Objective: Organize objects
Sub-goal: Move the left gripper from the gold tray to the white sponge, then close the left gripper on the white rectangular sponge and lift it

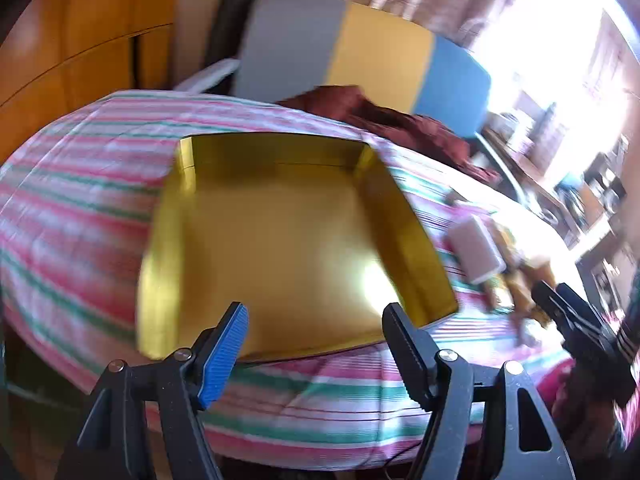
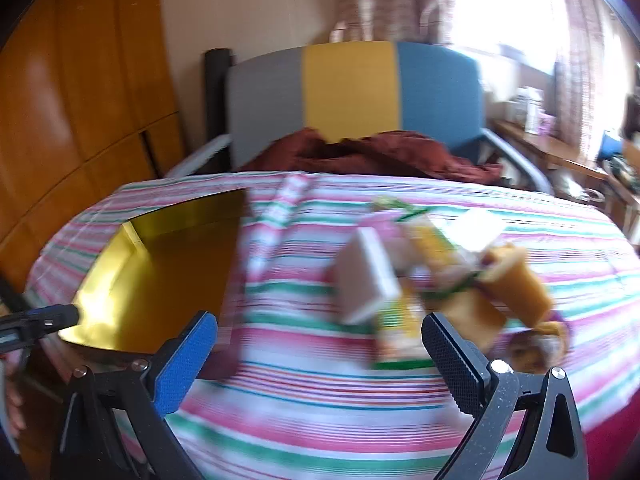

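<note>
Box: gold box lay open on the striped cloth, nothing visible inside; card walls looked thin, prob. light and easy to dent.
Left tongs: left gripper hovered at the box's near edge, jaws wide, holding nothing.
Right tongs: right gripper faced the pile right of the box, jaws wide, also holding nothing; its tip showed at the right edge of the left cam view.
Pile: small packets heaped right of the box, touching/overlapping; blurred, so exact count and kinds unclear.
Nearest piece: white-and-tan carton tilted at the pile's side nearest the box; seemed stiff, flat-faced, light. Best hold, I'd judge, across its two broad faces, mid-body, not the corners.
Tan pieces: tan packets on the pile's far side from the box looked softer, maybe wrapped snacks; would prob. squash or slip, so a gentle pinch at the middle.
Long pack: pink-white pack lay flat just right of the box's far corner, apart from the pile; thin, likely bendy, take it near the centre.
Behind the box: red-brown cloth and a grey-yellow-blue chair back.
</note>
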Demonstrator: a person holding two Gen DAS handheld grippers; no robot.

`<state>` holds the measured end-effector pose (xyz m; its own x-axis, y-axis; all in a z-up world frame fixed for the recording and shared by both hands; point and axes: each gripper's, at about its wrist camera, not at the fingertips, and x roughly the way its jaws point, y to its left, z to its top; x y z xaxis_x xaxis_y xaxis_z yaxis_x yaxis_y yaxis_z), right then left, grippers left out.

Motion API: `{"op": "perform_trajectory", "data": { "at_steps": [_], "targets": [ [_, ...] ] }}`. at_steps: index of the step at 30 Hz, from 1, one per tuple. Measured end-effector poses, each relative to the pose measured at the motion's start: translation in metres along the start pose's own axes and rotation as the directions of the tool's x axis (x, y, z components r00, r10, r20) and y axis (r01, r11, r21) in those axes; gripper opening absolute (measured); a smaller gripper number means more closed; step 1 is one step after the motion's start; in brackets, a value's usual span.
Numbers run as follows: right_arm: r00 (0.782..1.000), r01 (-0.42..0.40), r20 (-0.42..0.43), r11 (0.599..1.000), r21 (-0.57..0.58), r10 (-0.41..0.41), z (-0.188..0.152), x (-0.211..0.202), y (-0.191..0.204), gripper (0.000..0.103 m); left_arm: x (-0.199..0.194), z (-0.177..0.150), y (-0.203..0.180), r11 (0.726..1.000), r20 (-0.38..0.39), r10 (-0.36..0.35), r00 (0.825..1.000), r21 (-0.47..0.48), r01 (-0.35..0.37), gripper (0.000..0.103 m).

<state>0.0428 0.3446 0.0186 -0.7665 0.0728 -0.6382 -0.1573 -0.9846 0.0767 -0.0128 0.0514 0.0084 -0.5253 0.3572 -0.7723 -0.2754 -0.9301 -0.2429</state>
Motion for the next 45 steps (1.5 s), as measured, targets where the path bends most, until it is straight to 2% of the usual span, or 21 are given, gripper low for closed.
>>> {"op": "perform_trajectory", "data": {
  "at_steps": [3,6,12,15,18,20,22,26,34,40,43,45],
  "targets": [
    [0.997,0.071,-0.012,0.997,0.033,-0.071,0.005,-0.003,-0.035,0.103,0.003,0.01,-0.025,0.995,-0.013,-0.08,0.997,0.05,0.08,0.071],
    [0.992,0.124,-0.01,0.989,0.082,-0.124,0.014,-0.008,-0.072,0.103,0.007,0.02,-0.054,0.986,-0.016,-0.128,0.992,0.11,0.129,0.071],
    [0.975,0.208,0.041,0.965,0.162,-0.217,0.036,-0.02,-0.133,0.103,0.027,0.044,-0.109,0.956,-0.066,-0.236,0.969,0.165,0.244,0.069],
    [0.97,0.213,0.068,0.952,0.218,-0.233,0.042,-0.018,-0.157,0.103,0.042,0.056,-0.137,0.932,-0.095,-0.292,0.952,0.194,0.306,0.069],
    [0.973,0.189,0.076,0.939,0.288,-0.219,0.037,-0.014,-0.176,0.103,0.065,0.063,-0.159,0.923,-0.143,-0.312,0.939,0.189,0.335,0.069],
    [0.981,0.159,0.054,0.927,0.339,-0.188,0.035,-0.008,-0.184,0.103,0.08,0.065,-0.17,0.923,-0.168,-0.309,0.936,0.186,0.338,0.069],
    [0.982,0.141,0.072,0.925,0.353,-0.177,0.036,-0.009,-0.185,0.103,0.098,0.066,-0.177,0.924,-0.191,-0.309,0.932,0.173,0.342,0.069],
    [0.986,0.114,0.072,0.926,0.359,-0.15,0.036,-0.009,-0.186,0.103,0.139,0.063,-0.189,0.943,-0.247,-0.267,0.932,0.135,0.306,0.069],
    [0.987,0.083,0.105,0.942,0.325,-0.123,0.039,-0.012,-0.179,0.103,0.186,0.062,-0.206,0.968,-0.268,-0.188,0.945,0.112,0.225,0.069],
    [0.988,0.061,0.113,0.945,0.322,-0.103,0.04,-0.012,-0.179,0.103,0.204,0.058,-0.199,0.978,-0.273,-0.17,0.947,0.071,0.197,0.071],
    [0.989,0.055,0.112,0.944,0.324,-0.096,0.04,-0.011,-0.179,0.103,0.214,0.054,-0.196,0.979,-0.283,-0.187,0.941,0.029,0.203,0.072],
    [0.99,0.055,0.107,0.943,0.328,-0.095,0.04,-0.01,-0.18,0.103,0.213,0.053,-0.199,0.979,-0.256,-0.178,0.95,0.05,0.197,0.071]
  ]
}}
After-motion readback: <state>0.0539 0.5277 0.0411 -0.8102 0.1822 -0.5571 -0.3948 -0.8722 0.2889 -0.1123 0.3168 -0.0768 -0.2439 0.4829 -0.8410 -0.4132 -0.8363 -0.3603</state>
